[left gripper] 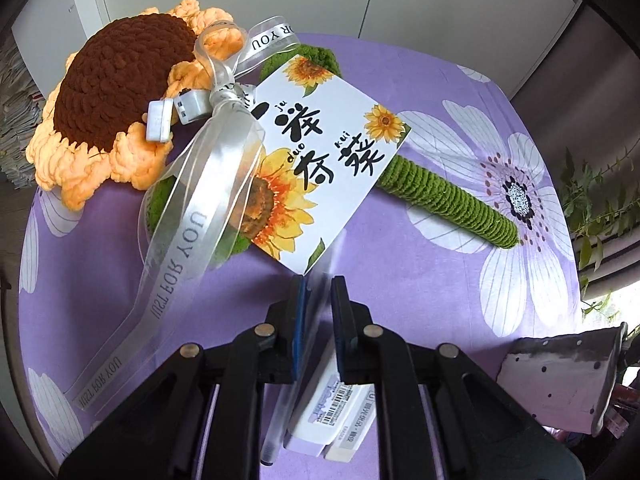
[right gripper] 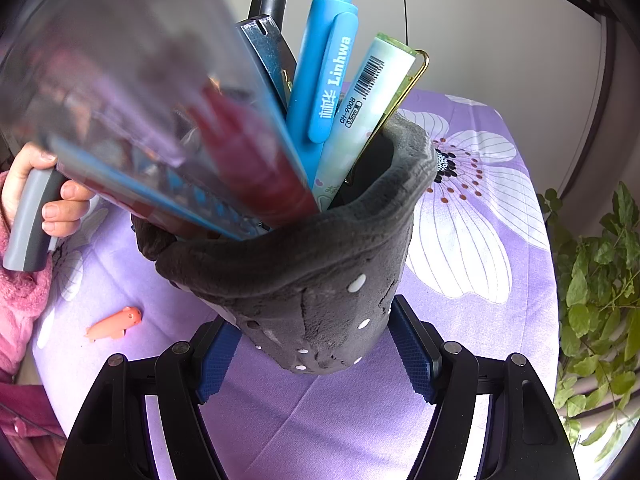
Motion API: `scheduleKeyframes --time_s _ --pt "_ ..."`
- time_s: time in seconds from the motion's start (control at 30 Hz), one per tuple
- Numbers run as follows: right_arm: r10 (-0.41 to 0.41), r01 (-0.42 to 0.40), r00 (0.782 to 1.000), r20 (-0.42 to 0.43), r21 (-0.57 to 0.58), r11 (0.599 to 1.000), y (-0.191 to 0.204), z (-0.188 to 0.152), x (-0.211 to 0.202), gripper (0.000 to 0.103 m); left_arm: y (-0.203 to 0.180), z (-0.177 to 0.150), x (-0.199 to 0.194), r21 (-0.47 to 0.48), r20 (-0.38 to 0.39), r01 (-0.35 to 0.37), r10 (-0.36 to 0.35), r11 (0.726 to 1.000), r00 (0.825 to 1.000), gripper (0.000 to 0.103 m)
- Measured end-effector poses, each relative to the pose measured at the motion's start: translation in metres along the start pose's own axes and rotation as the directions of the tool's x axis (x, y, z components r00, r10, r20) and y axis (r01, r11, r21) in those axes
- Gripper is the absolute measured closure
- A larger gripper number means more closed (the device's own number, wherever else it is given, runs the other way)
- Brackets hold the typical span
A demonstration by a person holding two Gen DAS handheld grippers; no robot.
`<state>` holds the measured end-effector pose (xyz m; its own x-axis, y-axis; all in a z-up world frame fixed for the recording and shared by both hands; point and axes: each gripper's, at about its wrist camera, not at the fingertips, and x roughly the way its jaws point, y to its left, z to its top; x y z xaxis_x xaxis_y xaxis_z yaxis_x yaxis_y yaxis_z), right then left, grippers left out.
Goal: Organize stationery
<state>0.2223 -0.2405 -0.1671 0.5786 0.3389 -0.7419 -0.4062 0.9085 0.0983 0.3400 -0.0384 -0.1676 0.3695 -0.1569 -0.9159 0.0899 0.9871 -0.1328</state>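
bench [left gripper: 400,280]: purple cloth with big white flower print, carries everything.
sunflower [left gripper: 116,96]: crocheted, brown centre and orange petals, lying on its side at far left of the bench; green stem [left gripper: 448,196] runs right.
card [left gripper: 320,160]: white, sunflower print, lies over the stem; clear ribbon [left gripper: 192,216] trails from it toward the near left edge.
pen holder [right gripper: 320,272]: grey plush with white dots, tilted; packed with a blue Linhwa pen [right gripper: 320,80], a pale green pen [right gripper: 360,120], a clear ruler [right gripper: 120,100] (blurred) and dark items behind.
right tongs [right gripper: 316,364]: pinching the pen holder at its base, pads against both sides.
left tongs [left gripper: 320,320]: nearly pressed together, pinching a clear, thin flat strip [left gripper: 320,288]; which item it is I cannot tell.
erasers [left gripper: 332,416]: two white ones plus a clear pen [left gripper: 280,420], on the bench under the left tongs.
hand [right gripper: 44,196]: pink sleeve, grips a grey handle at left edge.
pig [right gripper: 116,324]: small orange figure, on the bench left of the holder.
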Motion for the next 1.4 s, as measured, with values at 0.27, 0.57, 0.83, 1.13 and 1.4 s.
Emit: scheduleKeyframes --time_s 0.27,0.57,0.83,1.13,1.4 --pt "0.0 0.0 1.0 0.0 0.0 1.0 0.0 0.0 0.0 0.03 -0.019 -0.005 0.001 0.086 0.032 -0.054 0.051 0.995 0.998 0.092" --pt "0.0 0.0 1.0 0.0 0.0 1.0 0.0 0.0 0.001 0.03 0.026 -0.037 -0.035 0.023 0.041 -0.012 0.011 1.0 0.999 0.094" --pt "-0.001 0.001 1.0 0.0 0.0 1.0 0.0 0.0 0.001 0.03 0.037 -0.074 -0.072 0.031 0.059 0.026 -0.028 0.999 0.998 0.094" --pt "0.0 0.0 1.0 0.0 0.0 1.0 0.0 0.0 0.0 0.03 0.012 -0.075 -0.134 0.108 0.227 0.076 -0.099 0.991 0.969 0.094" --pt "0.0 0.0 1.0 0.0 0.0 1.0 0.0 0.0 0.0 0.03 -0.033 -0.068 -0.193 0.223 0.337 0.158 -0.228 0.962 0.914 0.095"
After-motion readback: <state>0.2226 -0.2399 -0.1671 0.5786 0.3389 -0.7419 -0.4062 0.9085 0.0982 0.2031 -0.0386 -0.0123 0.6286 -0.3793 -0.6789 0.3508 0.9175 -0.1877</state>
